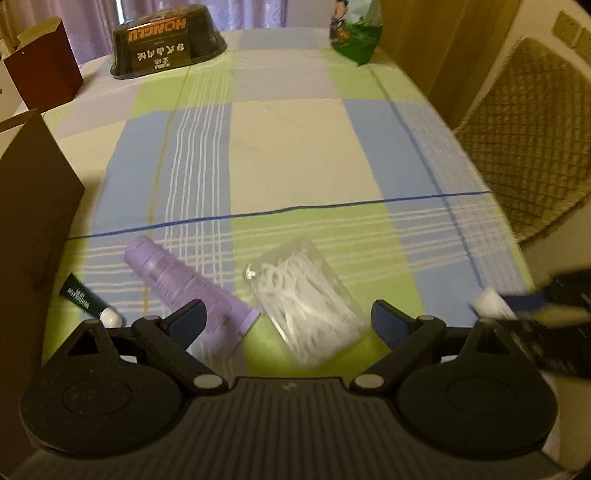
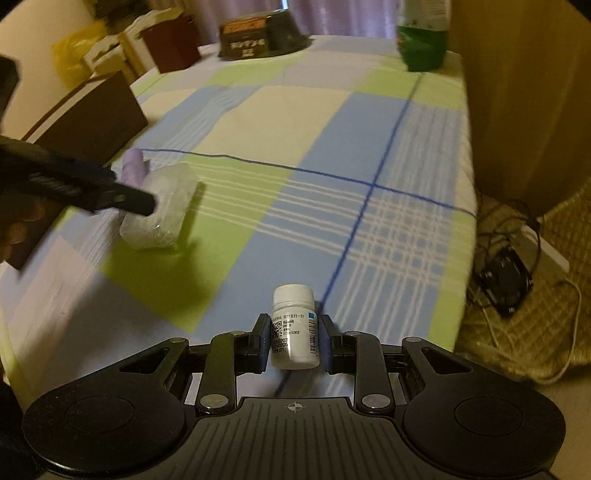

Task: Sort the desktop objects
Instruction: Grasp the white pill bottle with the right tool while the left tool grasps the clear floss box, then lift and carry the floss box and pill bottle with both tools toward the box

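Note:
My left gripper point(image 1: 288, 317) is open and hovers low over a clear box of white floss picks point(image 1: 303, 299), which lies between its fingers untouched. Under its left finger lies a purple tube point(image 1: 184, 288), with a dark green tube point(image 1: 88, 299) further left. My right gripper point(image 2: 295, 343) is shut on a white pill bottle point(image 2: 295, 328), cap pointing forward, above the checked tablecloth point(image 2: 332, 140). In the right wrist view the clear box point(image 2: 159, 214) and purple tube point(image 2: 133, 166) sit at the left, partly behind the left gripper's black fingers point(image 2: 122, 197).
A brown box point(image 1: 33, 221) stands close at the left, a dark red box point(image 1: 44, 70) behind it. At the far end are a black container point(image 1: 166, 40) and a green bag point(image 1: 354, 33). Right of the table edge are a woven chair point(image 1: 524, 140) and a cabled device point(image 2: 506, 280).

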A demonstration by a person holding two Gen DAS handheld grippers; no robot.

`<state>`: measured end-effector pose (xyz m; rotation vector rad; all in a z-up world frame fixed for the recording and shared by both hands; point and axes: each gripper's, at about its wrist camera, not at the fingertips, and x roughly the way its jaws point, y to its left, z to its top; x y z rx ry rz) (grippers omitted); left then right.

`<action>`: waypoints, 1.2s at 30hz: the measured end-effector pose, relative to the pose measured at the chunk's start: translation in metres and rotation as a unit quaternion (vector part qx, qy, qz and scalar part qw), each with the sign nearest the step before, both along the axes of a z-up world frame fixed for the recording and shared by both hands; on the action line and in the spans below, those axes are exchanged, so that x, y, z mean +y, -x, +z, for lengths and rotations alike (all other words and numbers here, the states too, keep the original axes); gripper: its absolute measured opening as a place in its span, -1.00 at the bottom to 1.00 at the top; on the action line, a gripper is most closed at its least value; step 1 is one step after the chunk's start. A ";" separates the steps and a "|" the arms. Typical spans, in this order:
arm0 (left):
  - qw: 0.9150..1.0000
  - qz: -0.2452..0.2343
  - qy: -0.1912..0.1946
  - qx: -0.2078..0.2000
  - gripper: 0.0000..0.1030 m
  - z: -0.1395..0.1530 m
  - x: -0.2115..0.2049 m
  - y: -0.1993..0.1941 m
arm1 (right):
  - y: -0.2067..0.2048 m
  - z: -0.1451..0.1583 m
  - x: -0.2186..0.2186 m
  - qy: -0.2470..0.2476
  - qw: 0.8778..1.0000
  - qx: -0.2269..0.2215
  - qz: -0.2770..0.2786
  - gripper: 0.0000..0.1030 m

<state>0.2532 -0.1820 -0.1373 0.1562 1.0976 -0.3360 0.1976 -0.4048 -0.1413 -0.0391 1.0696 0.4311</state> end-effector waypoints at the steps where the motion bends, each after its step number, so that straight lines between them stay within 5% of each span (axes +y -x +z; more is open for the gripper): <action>1: 1.000 0.001 -0.005 0.001 0.83 -0.004 -0.003 -0.003 | 0.002 0.002 -0.002 -0.001 1.000 0.000 -0.003 -0.49; 6: 1.000 -0.010 -0.014 0.000 0.54 -0.021 -0.008 -0.006 | 0.008 0.002 -0.001 0.002 1.000 -0.006 -0.011 -0.49; 7: 1.000 -0.021 -0.015 0.000 0.20 -0.022 -0.008 -0.003 | 0.009 0.002 0.000 0.002 1.000 -0.007 -0.012 -0.49; 8: 0.999 -0.033 -0.015 0.000 0.06 -0.022 -0.008 0.001 | 0.010 0.002 0.000 0.002 1.000 -0.007 -0.010 -0.49; 18: 0.996 -0.077 -0.017 0.046 0.04 -0.021 0.032 0.054 | 0.022 -0.001 0.015 -0.008 1.000 -0.006 0.013 -0.48; 25: 0.997 -0.071 -0.027 0.028 0.30 -0.023 0.025 0.049 | 0.021 -0.001 0.020 -0.001 1.000 -0.008 0.007 -0.48; 28: 0.995 -0.091 -0.024 0.017 0.01 -0.021 0.022 0.052 | 0.026 -0.002 0.025 0.007 1.000 -0.016 0.005 -0.34; 36: 0.994 -0.108 -0.013 0.025 0.00 -0.009 0.041 0.074 | 0.034 0.002 0.037 0.026 0.999 0.005 -0.026 -0.50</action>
